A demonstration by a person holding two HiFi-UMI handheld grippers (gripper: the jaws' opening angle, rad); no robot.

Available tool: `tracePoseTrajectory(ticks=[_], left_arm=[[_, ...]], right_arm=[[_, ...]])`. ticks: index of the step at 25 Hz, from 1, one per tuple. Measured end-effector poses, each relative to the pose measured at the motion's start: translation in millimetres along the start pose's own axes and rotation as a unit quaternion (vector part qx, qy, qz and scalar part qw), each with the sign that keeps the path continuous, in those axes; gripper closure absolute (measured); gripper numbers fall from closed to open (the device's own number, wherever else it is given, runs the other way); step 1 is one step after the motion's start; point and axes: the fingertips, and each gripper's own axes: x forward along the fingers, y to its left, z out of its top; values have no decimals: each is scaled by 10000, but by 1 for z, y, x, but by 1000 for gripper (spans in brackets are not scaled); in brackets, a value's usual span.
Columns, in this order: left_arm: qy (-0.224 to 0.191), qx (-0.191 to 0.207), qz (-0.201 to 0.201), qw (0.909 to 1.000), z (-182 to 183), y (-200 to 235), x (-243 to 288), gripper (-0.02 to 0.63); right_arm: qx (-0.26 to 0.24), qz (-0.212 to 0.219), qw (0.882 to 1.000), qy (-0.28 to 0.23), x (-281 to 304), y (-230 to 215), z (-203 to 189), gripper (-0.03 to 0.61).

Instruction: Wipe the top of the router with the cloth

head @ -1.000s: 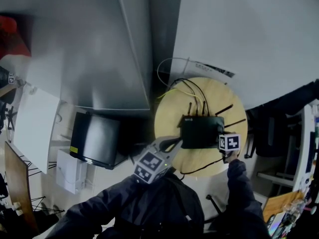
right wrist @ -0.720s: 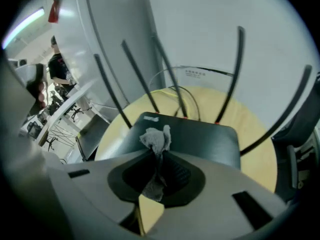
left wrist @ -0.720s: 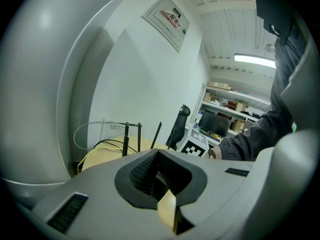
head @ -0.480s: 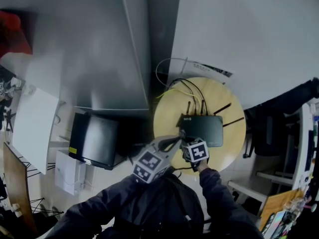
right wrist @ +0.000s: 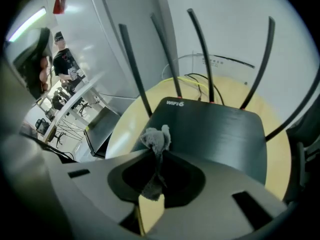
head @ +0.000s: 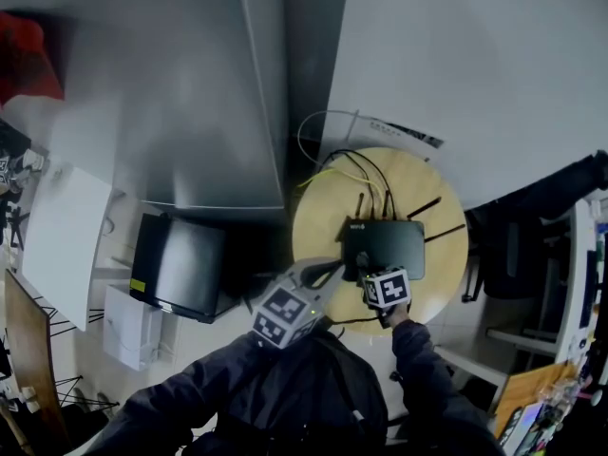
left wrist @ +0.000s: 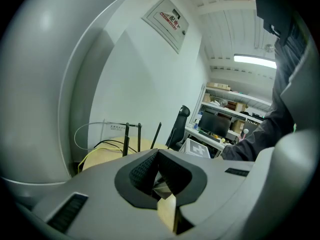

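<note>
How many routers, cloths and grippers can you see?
router: 1
cloth: 1
grippers, the left gripper and the right gripper: 2
Total: 4
</note>
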Motion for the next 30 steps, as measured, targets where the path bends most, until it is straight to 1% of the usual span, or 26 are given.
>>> tracePoseTrajectory(ticks=[6,14,18,22,26,28,30], left_arm=[[23,19,-57,10000,1,-5,4,612],[43,16,-39,10000,0,-6,8,612],[57,28,-21,10000,-1,-8,8,612],[58,27,2,10000,0,-8,8,612],[53,29,17,10000,-1,-9,7,612],[50,45,9,10000,-1,-11,7,612],[52,52,4,10000,-1,-12,7,612]], right_arm=[[113,-386,9992,84,-18,-56,-18,506],[508,-885,9942,341,-38,-135,-55,506],[663,-1009,9920,363,-45,-161,-68,506],[719,-1145,9907,168,-56,-173,-62,506],[821,-1141,9899,175,-54,-175,-67,506],[779,-1093,9909,46,-55,-165,-61,506],[650,-925,9935,-128,-54,-142,-49,506]])
